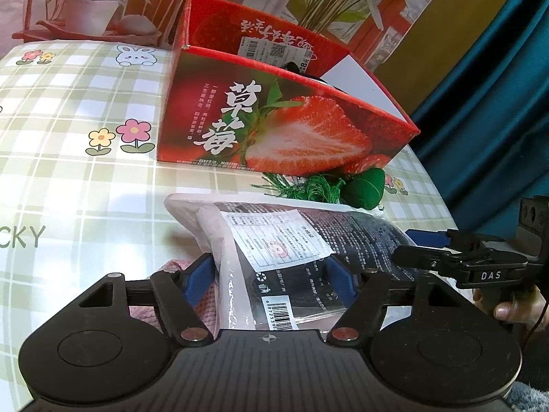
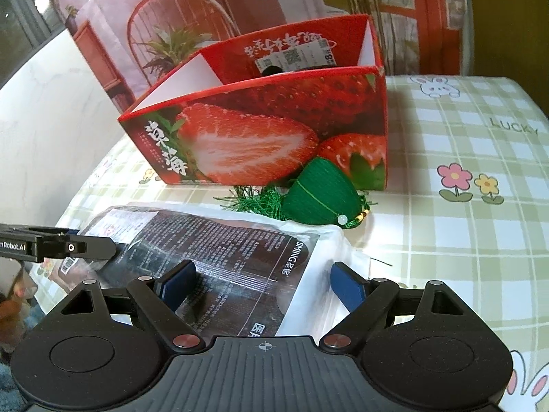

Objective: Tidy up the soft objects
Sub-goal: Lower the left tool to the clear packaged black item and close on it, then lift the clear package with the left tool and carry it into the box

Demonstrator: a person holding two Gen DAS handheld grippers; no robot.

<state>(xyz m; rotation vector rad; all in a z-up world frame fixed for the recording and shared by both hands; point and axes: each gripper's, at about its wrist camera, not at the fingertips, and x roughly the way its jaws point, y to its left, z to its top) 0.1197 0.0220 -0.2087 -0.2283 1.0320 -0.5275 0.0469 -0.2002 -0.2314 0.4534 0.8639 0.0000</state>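
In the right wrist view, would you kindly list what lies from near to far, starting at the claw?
Right claw → plastic packet → green tasselled ornament → strawberry box → wall poster.

1. You have a checked green-and-white tablecloth (image 1: 85,178) under everything, printed with flowers, rabbits and the word LUCKY.
2. Behind the table you see a printed backdrop (image 2: 192,10) showing a chair, potted plants and red woodwork.
3. At the right edge of the left wrist view hangs a teal curtain (image 1: 497,110).
4. A white wall (image 2: 41,103) stands at the left of the right wrist view.
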